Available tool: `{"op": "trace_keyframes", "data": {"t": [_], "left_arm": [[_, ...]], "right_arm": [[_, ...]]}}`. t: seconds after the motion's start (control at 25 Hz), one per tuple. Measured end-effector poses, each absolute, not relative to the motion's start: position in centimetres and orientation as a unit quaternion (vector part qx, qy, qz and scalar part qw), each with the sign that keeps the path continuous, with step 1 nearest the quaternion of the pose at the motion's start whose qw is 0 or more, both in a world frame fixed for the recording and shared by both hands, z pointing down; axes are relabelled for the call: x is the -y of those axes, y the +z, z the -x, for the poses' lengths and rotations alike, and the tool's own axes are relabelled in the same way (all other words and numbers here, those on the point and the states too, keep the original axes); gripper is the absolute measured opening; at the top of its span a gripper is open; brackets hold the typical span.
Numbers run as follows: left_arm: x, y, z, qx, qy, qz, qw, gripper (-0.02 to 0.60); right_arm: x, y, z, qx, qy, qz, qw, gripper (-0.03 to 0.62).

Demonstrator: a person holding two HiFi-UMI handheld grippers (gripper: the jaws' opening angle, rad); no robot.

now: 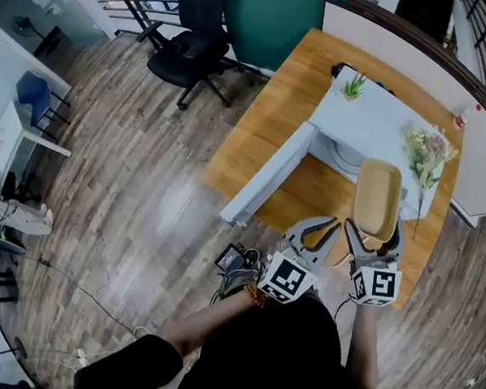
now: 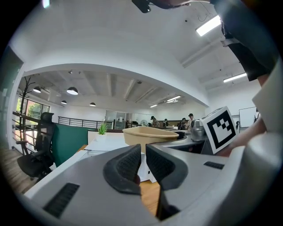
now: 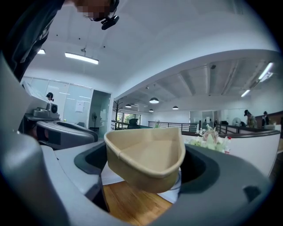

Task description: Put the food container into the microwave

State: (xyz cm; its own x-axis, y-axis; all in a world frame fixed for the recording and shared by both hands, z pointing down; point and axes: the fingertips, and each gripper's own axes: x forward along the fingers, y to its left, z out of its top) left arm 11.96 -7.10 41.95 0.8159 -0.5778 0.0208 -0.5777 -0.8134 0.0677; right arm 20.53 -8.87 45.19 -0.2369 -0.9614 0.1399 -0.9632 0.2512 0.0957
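Observation:
A beige paper food container (image 1: 378,196) hangs over the wooden table (image 1: 267,123), and my right gripper (image 1: 373,236) is shut on it. In the right gripper view the container (image 3: 146,152) fills the space between both jaws, its open top showing nothing inside. Just beyond it in the head view stands a white microwave (image 1: 379,117) with its door (image 1: 266,179) swung open to the left. My left gripper (image 1: 323,231) floats beside the right one, to the left of the container. Its pads (image 2: 128,165) stand almost together with nothing between them.
A small potted plant (image 1: 353,87) and a bunch of flowers (image 1: 426,156) sit on top of the microwave. A black office chair (image 1: 193,43) stands on the wood floor at the back left. Cables and a small device (image 1: 235,261) lie on the floor by the person's feet.

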Motion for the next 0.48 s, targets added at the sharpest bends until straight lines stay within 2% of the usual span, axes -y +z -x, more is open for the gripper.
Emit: {"op": "trace_keyframes", "data": {"t": [0.48], "left_arm": [[7.8,43.3,-14.5,0.332,0.018,-0.942,0.034,0.051]], "right_arm": [[9.9,47.4,-22.6,0.813,-0.032,-0.574,0.088,0.514]]}}
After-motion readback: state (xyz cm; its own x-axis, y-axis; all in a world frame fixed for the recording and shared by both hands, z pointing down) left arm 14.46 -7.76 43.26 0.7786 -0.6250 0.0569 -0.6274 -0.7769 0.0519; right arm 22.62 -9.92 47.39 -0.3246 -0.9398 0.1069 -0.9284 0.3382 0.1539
